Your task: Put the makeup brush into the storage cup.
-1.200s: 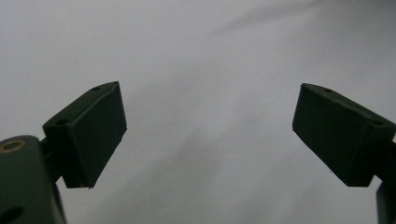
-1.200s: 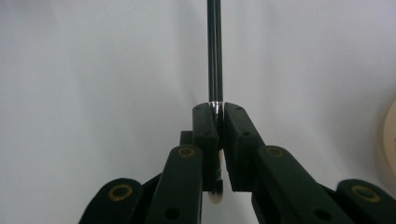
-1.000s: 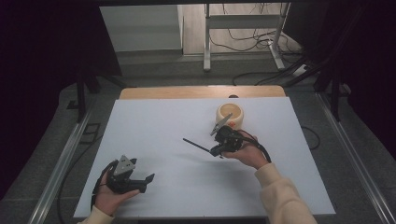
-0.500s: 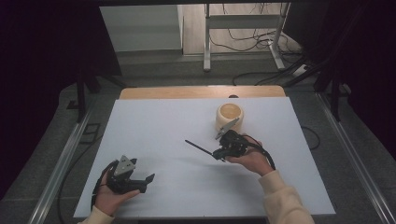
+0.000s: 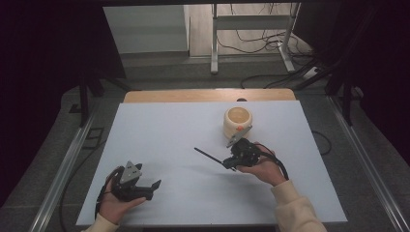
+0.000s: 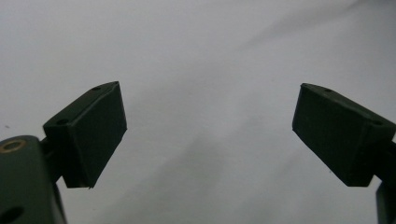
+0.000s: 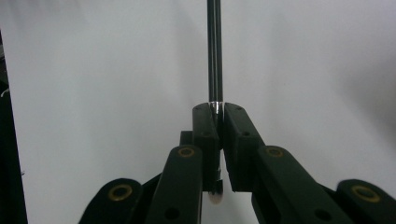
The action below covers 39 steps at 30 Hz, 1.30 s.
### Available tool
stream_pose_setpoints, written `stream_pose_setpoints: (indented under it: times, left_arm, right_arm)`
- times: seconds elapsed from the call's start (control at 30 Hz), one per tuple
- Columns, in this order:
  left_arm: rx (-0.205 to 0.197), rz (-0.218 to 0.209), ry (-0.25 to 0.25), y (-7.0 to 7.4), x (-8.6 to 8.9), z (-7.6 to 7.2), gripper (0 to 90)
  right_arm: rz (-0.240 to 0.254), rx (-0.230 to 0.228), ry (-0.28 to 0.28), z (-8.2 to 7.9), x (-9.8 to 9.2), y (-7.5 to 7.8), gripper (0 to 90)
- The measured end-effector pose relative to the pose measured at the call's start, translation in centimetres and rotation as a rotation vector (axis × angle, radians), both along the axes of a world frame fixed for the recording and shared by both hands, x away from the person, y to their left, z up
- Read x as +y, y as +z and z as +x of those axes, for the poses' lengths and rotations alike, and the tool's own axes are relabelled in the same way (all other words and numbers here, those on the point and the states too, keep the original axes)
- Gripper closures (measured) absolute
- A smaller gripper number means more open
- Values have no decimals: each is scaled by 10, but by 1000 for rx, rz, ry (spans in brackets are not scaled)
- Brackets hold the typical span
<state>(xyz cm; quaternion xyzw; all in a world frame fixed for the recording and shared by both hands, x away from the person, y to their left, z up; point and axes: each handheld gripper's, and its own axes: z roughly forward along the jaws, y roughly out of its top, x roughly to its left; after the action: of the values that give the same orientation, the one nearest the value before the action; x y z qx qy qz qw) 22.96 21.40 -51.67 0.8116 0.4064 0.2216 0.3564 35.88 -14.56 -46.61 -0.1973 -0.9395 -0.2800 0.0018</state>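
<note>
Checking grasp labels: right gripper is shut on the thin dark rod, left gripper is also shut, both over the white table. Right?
Not quite. The left gripper is open: in the left gripper view its jaws stand wide apart with nothing but the white table between them. The rest holds: the right gripper is shut on the thin dark rod, as the right gripper view shows.

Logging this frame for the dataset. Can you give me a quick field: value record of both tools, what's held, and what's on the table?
left tool: open, empty, low over the near left of the white table
right tool: shut on thin dark rod
rod direction: sticks out left and away from the person, above the table
round wooden container: upright, beyond the right hand
</note>
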Motion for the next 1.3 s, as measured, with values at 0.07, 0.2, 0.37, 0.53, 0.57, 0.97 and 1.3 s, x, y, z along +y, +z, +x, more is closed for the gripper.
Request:
stream_pose_setpoints:
  times: [0.07, 0.2, 0.37, 0.53, 0.57, 0.97, 1.3]
  left_arm:
    - [-11, 11, -16, 2, -4, -1, 104]
    - [-30, 45, -48, 4, -14, -3, 101]
    - [-49, 80, -69, 6, -22, -2, 117]
    - [-76, 94, -96, 10, -29, -2, 118]
    - [-81, 92, -97, 11, -31, -2, 117]
    - [-128, 108, -118, 21, -45, 8, 141]
    - [-138, 118, -158, 24, -63, 18, 146]
  right_arm:
    - [-8, 2, 4, -2, 1, 0, 832]
    - [-24, 14, 4, -4, 4, -2, 833]
    - [-25, 23, 7, -6, 6, -2, 832]
    - [-19, 26, 13, -7, 6, -1, 833]
    - [-19, 27, 11, -7, 7, -1, 832]
    - [-22, 34, 3, -8, 6, 1, 832]
    - [-31, 40, 3, -7, 7, -2, 832]
